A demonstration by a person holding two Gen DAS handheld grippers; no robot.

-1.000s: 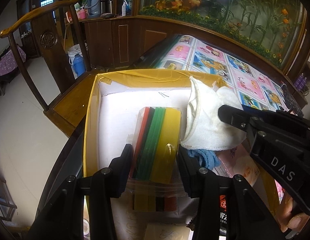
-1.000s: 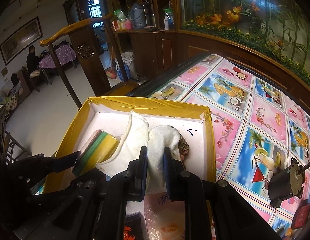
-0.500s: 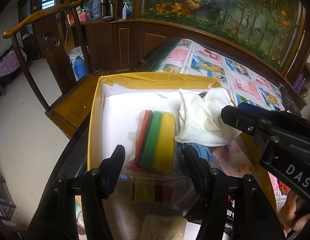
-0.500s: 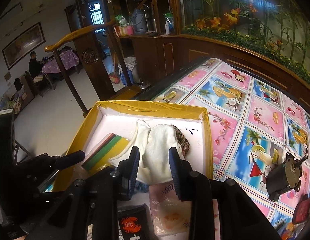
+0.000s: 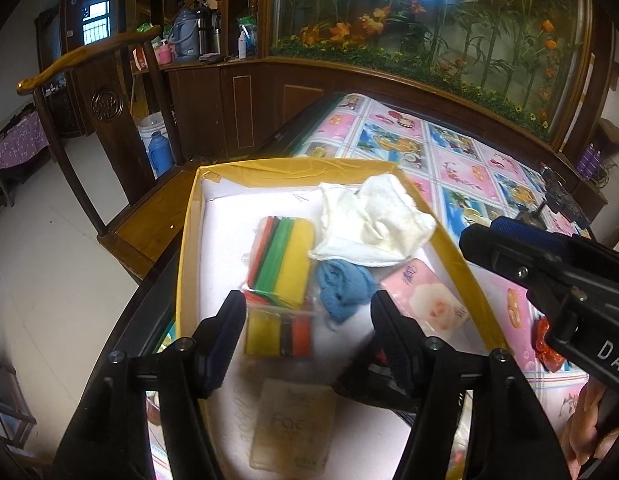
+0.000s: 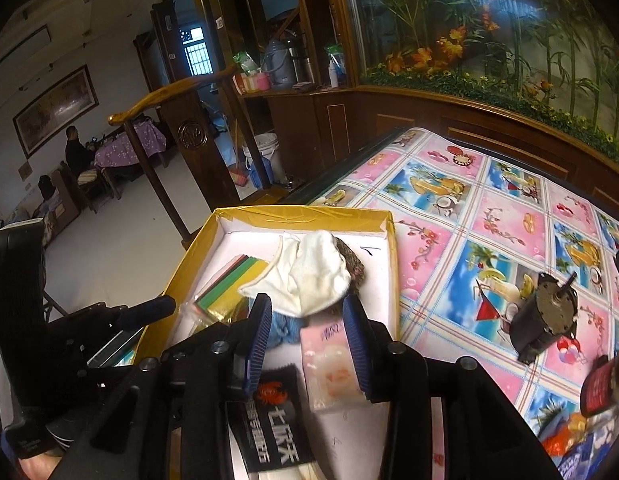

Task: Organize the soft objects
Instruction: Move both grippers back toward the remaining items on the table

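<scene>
Both tools stand above the near end of the yellow-rimmed box [image 5: 185,248], and neither holds anything. The left gripper [image 5: 305,320] has its jaws wide apart, hanging over the bagged stack of coloured sponge sheets [image 5: 283,264]. The right gripper [image 6: 307,336] is likewise spread, with the pink tissue packet [image 6: 329,368] lying beneath the gap.

The soft items sit together inside the box on its white floor. The white cloth [image 5: 373,220] lies crumpled toward the far right, its edge draped over the blue cloth [image 5: 343,284], which rests between the sponge sheets and the pink packet. A dark, speckled item [image 6: 351,264] shows partly from under the white cloth in the right view; what it is cannot be told. A black printed packet [image 6: 277,416] and a pale flat packet [image 5: 293,424] lie at the near end.

Risks noted, as judgement:
- The white cloth is loosely heaped near the box wall. A sideways brush from either tool could drag it over the rim onto the patterned tablecloth [image 6: 489,240].
- The cloths overlap, so a pinch on one is likely to lift the other.
- The sponge bag looks slick; a shallow grip may catch film only and let the stack slip.
- The two tools are near each other and could collide.
- A small motor [image 6: 545,316] stands on the table well apart from the box and is no hazard at present.
</scene>
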